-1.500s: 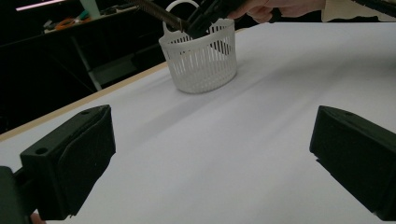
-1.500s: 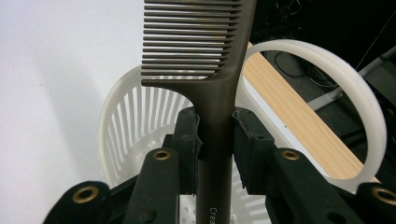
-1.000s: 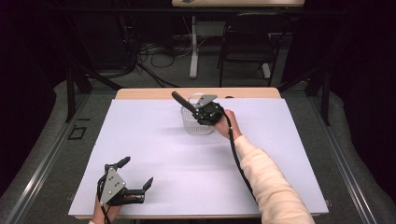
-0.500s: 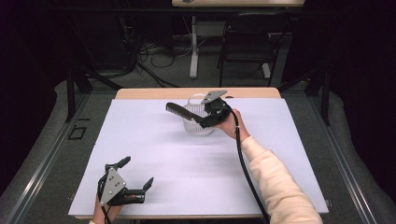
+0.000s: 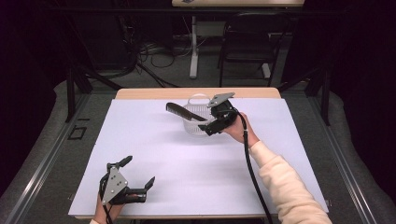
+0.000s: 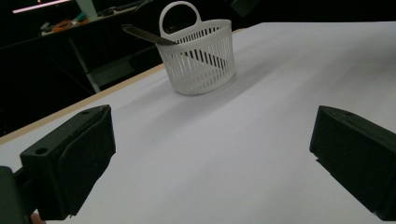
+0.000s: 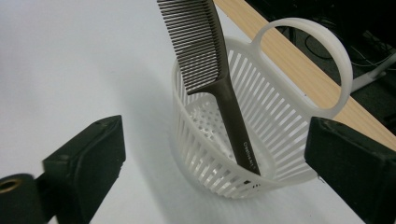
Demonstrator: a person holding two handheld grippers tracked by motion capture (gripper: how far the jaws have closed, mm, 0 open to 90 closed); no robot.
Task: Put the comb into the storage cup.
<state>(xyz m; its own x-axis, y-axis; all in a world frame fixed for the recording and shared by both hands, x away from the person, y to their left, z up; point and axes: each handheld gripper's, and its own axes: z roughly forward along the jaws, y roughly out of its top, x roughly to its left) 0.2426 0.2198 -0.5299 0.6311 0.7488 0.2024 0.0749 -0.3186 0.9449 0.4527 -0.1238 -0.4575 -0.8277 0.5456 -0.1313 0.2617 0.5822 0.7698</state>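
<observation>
**Comb dropped in basket, right gripper let go**

The table (image 5: 154, 154), covered in a white sheet, carries one thing of note: a white slatted basket (image 5: 195, 122) with a loop handle, standing near the far edge, right of centre in the high view. Well apart from it, at the near left corner, the left gripper (image 5: 138, 178) rests low over the sheet with its jaws spread wide and nothing between them; its own view looks across bare sheet to the basket (image 6: 201, 60) in the distance.

The right gripper (image 5: 205, 125) is just beside the basket, on its right side in the high view. Its jaws have just been opening and now stand wide, and nothing is between them. In the right gripper view they frame the basket (image 7: 261, 140) from either side without touching it.

The comb (image 7: 212, 74) stands tilted inside the basket, handle end down on the floor, toothed end leaning over the rim and pointing up and left in the high view (image 5: 180, 110), away from the right gripper. Whether the handle tip is wedged in the slats is hard to tell.

The placing looks done. The right hand is far nearer, and backing off along its own line, away from the comb's long axis, should clear it without a knock.
</observation>
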